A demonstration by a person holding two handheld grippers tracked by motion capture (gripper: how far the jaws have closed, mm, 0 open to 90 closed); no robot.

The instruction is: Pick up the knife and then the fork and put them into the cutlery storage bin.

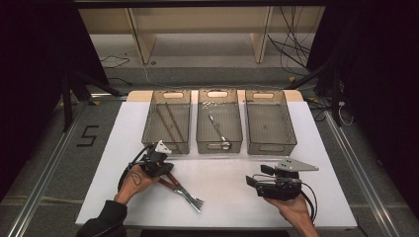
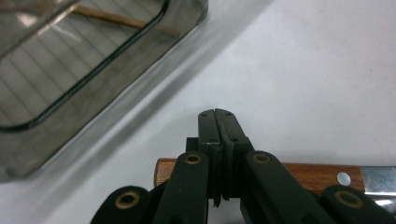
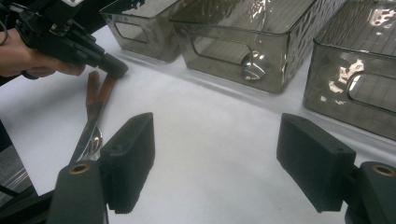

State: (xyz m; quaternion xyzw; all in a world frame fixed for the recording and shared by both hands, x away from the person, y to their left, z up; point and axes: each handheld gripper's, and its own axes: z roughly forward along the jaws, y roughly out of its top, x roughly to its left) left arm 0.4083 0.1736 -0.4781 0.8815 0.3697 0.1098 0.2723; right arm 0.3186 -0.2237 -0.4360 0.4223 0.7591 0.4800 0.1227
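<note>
My left fingers (image 2: 219, 140) are clenched on the wooden-handled fork (image 2: 322, 176); right fingers (image 3: 224, 163) released; next, I lift it binward

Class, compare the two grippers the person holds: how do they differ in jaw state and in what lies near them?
The left gripper has its jaws shut, tips together over wooden-handled cutlery. The right gripper has its jaws wide open above bare white table, nothing between them. Both are black and hand-held.

Left claw (image 1: 165, 169) jaws closed together, tipped down; right claw (image 1: 258, 177) level, jaws spread wide.
</note>
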